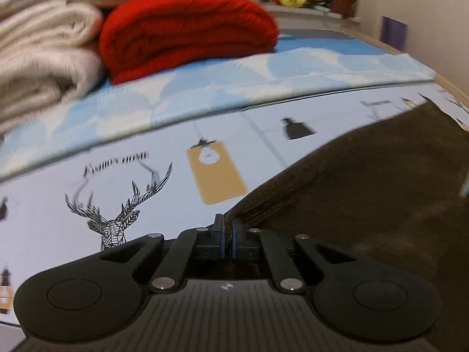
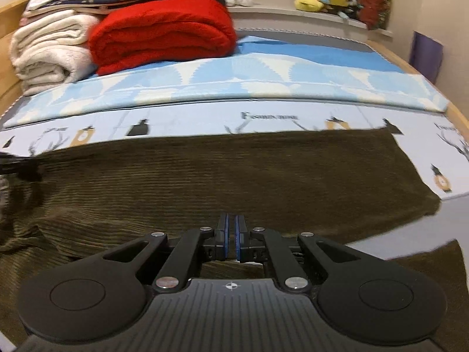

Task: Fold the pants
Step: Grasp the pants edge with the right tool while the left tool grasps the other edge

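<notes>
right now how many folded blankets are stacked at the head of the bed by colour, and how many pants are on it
red blanket: 1
cream blanket: 1
olive corduroy pants: 1
total: 3

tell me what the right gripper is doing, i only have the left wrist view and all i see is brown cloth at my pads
Observer: The right gripper has its jaws shut, low over the pants. I cannot tell whether cloth is pinched.
Operator: are the pants flat over there
Observer: Mostly. They lie across the bed with a straight far edge, but their left part is wrinkled.
Operator: where does their right end stop
Observer: Short of the bed's edge, and the printed sheet shows past it.
</notes>
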